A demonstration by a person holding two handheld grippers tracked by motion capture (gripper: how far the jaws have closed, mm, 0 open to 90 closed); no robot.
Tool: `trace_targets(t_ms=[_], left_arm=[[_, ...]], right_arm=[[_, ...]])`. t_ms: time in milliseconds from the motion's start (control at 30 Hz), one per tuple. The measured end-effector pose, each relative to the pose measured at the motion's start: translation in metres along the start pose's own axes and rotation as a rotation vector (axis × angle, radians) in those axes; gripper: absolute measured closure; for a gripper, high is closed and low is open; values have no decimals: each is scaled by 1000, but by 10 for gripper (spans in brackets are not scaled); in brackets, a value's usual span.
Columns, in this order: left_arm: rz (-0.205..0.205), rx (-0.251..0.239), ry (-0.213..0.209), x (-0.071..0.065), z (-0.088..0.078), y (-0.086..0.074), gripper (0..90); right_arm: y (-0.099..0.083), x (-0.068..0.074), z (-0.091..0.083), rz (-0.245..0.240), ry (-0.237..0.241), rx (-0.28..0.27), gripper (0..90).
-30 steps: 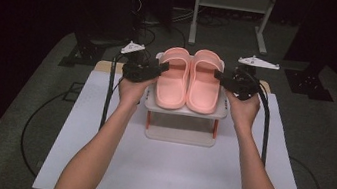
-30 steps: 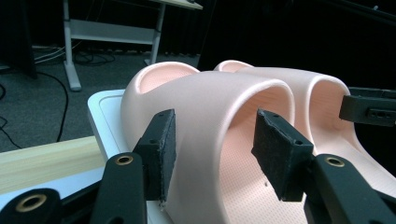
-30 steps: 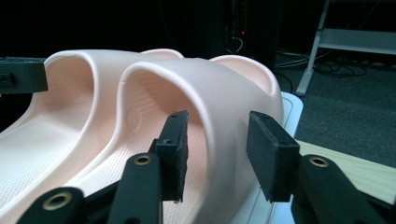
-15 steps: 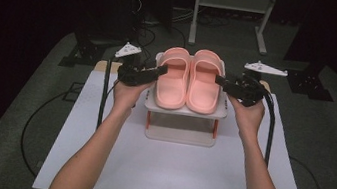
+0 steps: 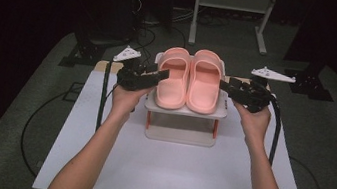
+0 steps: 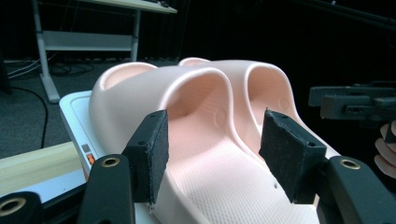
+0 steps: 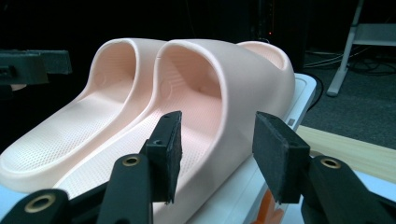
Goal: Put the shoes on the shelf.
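A pair of pink slippers (image 5: pixel 189 80) is set side by side on a small white stand (image 5: pixel 181 123) on the desk (image 5: pixel 164 175). The left gripper (image 5: pixel 162 75) and right gripper (image 5: pixel 224 85) are spread, their jaws having just been opening with each slipper's outer edge between unpressed pads. Both should be drawn outward levelly so that the pair is not nudged.

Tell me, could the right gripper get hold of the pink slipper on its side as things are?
Probably yes. The right gripper stands open with the right slipper's outer edge between its pads, which have just been opening, and nothing blocks it.
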State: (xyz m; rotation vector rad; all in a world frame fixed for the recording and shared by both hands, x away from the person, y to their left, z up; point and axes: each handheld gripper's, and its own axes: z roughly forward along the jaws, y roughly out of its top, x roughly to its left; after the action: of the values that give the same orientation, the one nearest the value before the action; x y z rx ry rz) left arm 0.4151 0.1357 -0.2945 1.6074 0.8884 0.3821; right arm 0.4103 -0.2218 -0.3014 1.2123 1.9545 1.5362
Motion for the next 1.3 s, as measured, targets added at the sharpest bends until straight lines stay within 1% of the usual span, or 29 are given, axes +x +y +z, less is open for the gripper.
trace_targets(t_ms=[67, 167, 233, 400, 500, 633, 700, 1000, 1067, 1133, 1300], left_arm=[[-4, -2, -5, 0, -2, -3, 418], [-8, -6, -7, 0, -4, -4, 418], [-4, -2, -9, 0, -7, -5, 415], [-3, -3, -12, -2, -10, -6, 407], [8, -5, -21, -5, -14, -7, 404], [9, -8, -33, -6, -17, -9, 397], [10, -8, -35, -7, -18, -11, 395], [10, -8, -44, -7, -25, -17, 381], [10, -7, -47, -6, -27, -18, 375], [2, -9, -51, -6, -30, -21, 374], [0, -8, -56, -5, -35, -25, 365]], right_arm=[[-1, -1, -3, -3, 0, 12, 516], [-1, 0, -5, -5, 3, 10, 515], [-2, 0, -8, -12, 3, 6, 516], [-5, -1, -12, -4, 8, 8, 515], [-9, -3, -15, -3, 9, 7, 514], [-11, -3, -19, -4, 10, 16, 511], [-12, -4, -20, -3, 12, 8, 511], [-19, -4, -22, 4, 25, 11, 504], [-22, -4, -23, 6, 29, 21, 499], [-24, -4, -23, 9, 30, 17, 499], [-28, -4, -25, 12, 37, 19, 496]])
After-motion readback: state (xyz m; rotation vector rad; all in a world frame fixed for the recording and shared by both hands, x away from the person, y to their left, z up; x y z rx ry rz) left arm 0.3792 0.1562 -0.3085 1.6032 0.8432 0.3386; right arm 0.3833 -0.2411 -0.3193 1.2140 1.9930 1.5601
